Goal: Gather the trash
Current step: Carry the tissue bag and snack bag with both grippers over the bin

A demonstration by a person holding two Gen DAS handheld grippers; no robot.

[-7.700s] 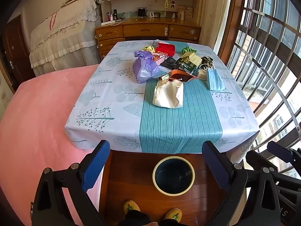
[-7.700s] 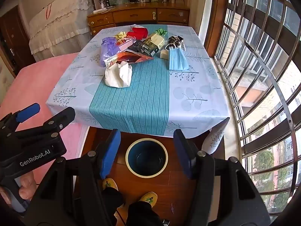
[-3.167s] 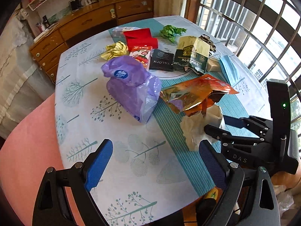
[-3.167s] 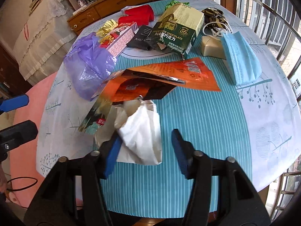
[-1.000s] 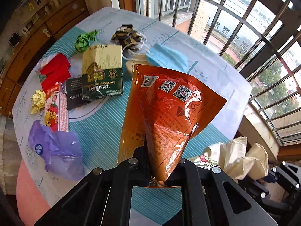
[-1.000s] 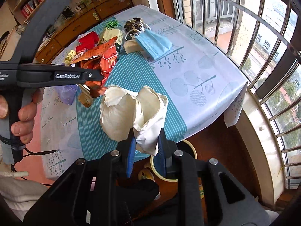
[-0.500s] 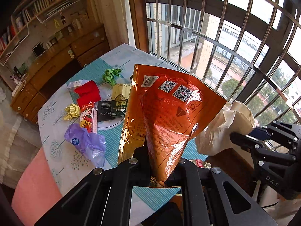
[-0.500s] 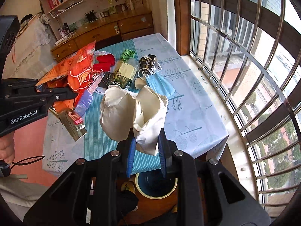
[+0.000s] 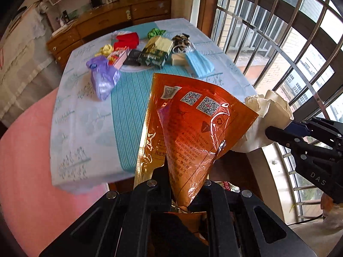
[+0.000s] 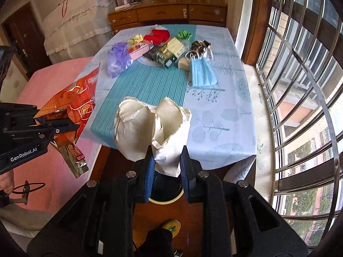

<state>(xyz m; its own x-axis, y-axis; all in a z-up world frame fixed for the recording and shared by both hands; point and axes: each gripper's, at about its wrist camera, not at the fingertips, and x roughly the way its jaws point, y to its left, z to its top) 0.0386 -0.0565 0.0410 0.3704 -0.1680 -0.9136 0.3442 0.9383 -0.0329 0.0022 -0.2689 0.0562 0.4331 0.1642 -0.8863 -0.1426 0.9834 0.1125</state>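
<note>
Sunny window bars [image 9: 278,49] stand beside our table [image 9: 85,115]. From the left wrist, we see our left gripper [image 9: 184,184] pinched tight on an orange bag [image 9: 193,124], held up off the table. Beside it our right gripper [image 9: 278,130] pinches white paper [image 9: 265,111].

From the right wrist, that gripper [image 10: 166,167] squeezes the paper [image 10: 150,124] above the bin [image 10: 165,199], which sits on the floor at the table's near edge. A mask [image 10: 201,72] and purple bag [image 10: 118,60] lie on the table.

Bright daylight from barred window [image 10: 300,85], fisheye-bent edges, dark corners, table edge perhaps motion-blurred
</note>
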